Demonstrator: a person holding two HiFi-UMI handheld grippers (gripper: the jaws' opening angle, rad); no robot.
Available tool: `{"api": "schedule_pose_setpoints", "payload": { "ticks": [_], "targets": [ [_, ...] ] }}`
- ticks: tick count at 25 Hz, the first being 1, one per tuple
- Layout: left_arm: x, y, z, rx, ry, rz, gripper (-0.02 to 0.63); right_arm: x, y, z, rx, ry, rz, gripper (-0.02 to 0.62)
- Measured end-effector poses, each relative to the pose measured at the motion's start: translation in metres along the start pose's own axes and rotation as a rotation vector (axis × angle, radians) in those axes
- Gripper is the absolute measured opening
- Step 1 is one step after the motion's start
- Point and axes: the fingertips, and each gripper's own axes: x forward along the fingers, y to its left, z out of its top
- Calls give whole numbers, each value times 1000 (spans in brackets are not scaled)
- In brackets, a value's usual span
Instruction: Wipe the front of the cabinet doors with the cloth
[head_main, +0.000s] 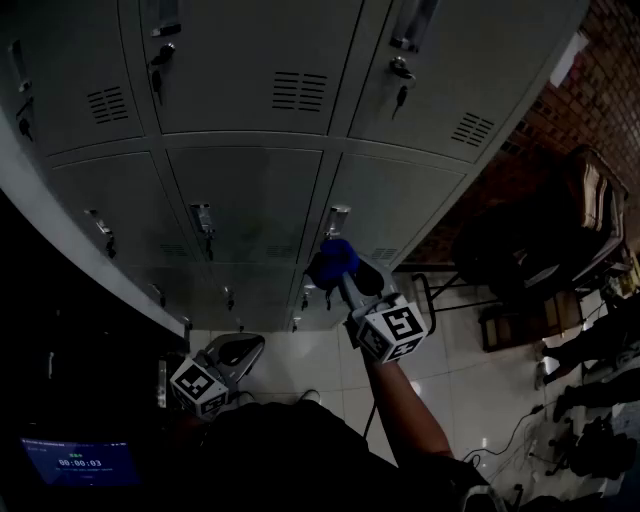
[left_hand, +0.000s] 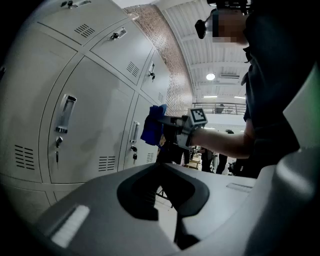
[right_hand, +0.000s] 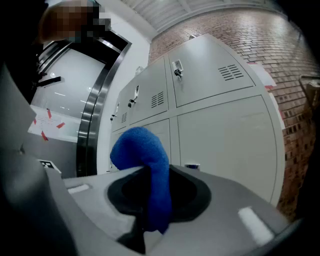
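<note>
brick wall (head_main: 610, 70) | white tiled floor (head_main: 300, 365) | dark furniture (head_main: 520, 250) | blue screen (head_main: 78, 462) | ceiling lamp (left_hand: 210, 77)

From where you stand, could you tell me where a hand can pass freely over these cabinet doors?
Free: the door panel between its handle and the right seam. Crowded: around the next handle, where the right gripper holds the blue cloth.

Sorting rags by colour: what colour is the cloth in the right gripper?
Blue; the cloth shows best in the right gripper view.
</note>
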Motion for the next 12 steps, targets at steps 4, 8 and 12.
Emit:
{"api": "schedule_pose_setpoints", "payload": {
  "ticks": [4,8,12],
  "targets": [
    [-4,2,-3,-8,-1,4,0,20,-28,34,-42,13,-33,78],
    [-7,6,-6,-15,4,10,0,40,-47,66,-83,18,-53,78],
    [-9,9,-5,-24,0,19,0,54,-56,89,-114,14,-61,78]
  ]
}}
